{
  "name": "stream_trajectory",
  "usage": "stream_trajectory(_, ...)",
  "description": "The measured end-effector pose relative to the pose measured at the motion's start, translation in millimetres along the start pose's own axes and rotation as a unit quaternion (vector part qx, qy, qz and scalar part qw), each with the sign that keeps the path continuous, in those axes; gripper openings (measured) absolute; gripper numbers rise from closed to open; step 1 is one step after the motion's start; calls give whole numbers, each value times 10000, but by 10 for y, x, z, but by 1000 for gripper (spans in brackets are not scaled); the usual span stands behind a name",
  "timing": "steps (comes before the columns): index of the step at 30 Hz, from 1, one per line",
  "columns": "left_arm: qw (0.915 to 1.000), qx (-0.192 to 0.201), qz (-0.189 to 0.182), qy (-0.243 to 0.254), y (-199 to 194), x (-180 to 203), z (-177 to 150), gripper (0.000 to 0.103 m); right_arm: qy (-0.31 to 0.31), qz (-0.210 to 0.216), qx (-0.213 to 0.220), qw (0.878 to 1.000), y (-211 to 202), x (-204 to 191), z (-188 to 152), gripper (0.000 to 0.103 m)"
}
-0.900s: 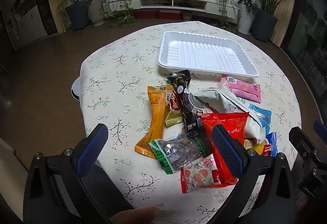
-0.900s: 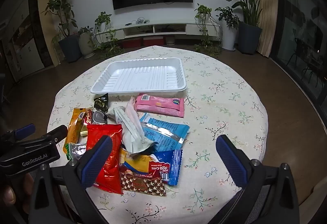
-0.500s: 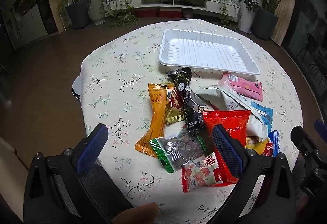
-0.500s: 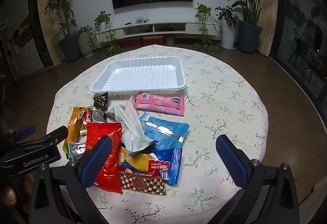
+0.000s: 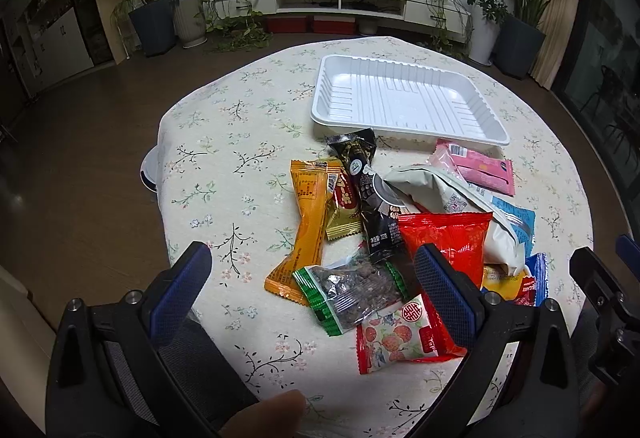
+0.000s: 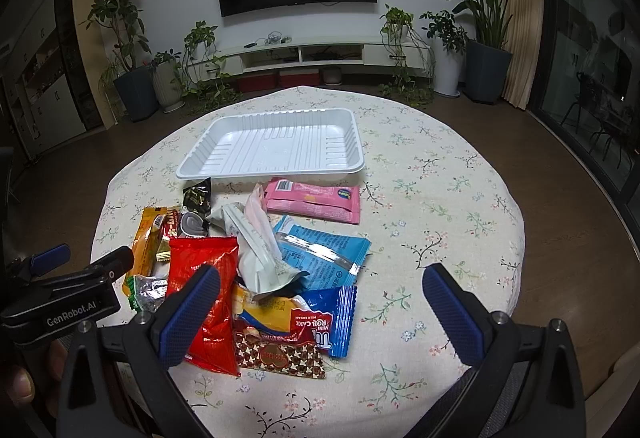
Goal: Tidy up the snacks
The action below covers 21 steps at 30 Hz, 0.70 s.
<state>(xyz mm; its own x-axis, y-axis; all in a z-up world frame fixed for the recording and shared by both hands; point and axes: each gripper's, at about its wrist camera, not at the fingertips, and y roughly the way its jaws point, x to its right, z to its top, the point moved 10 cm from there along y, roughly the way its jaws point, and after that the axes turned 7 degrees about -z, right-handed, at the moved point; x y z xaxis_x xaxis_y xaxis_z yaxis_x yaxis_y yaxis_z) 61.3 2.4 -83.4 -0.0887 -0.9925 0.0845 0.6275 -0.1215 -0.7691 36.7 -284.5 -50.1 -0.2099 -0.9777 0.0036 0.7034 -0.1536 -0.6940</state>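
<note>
An empty white tray [image 5: 472, 126] [image 6: 192, 168] stands at the far side of the round table. In front of it lies a pile of snack packets: an orange bar [image 5: 306, 222], a black packet [image 5: 370, 198], a green-edged clear packet [image 5: 352, 290], a red bag [image 5: 448, 234] [image 6: 200, 262], a pink packet [image 5: 476, 168] [image 6: 316, 200], a blue packet [image 6: 324, 254] and a white bag [image 6: 256, 238]. My left gripper [image 5: 312, 288] is open and empty, over the near side of the pile. My right gripper [image 6: 318, 312] is open and empty, above the pile's near right.
The table has a floral cloth [image 6: 440, 198] and a rounded edge with floor all around. Potted plants [image 6: 480, 50] and a TV cabinet [image 6: 304, 56] stand far behind. The left gripper's body [image 6: 60, 302] shows at the left of the right wrist view.
Both grippers have drifted slightly, the left view tilting up a little. The jaws stay open and no packet has moved.
</note>
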Motion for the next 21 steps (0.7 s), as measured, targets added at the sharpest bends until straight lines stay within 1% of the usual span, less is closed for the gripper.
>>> stream_trajectory(21, 10000, -15, 0, 20, 7, 15, -16, 103, 6, 9, -20, 10000, 12, 5, -11, 103)
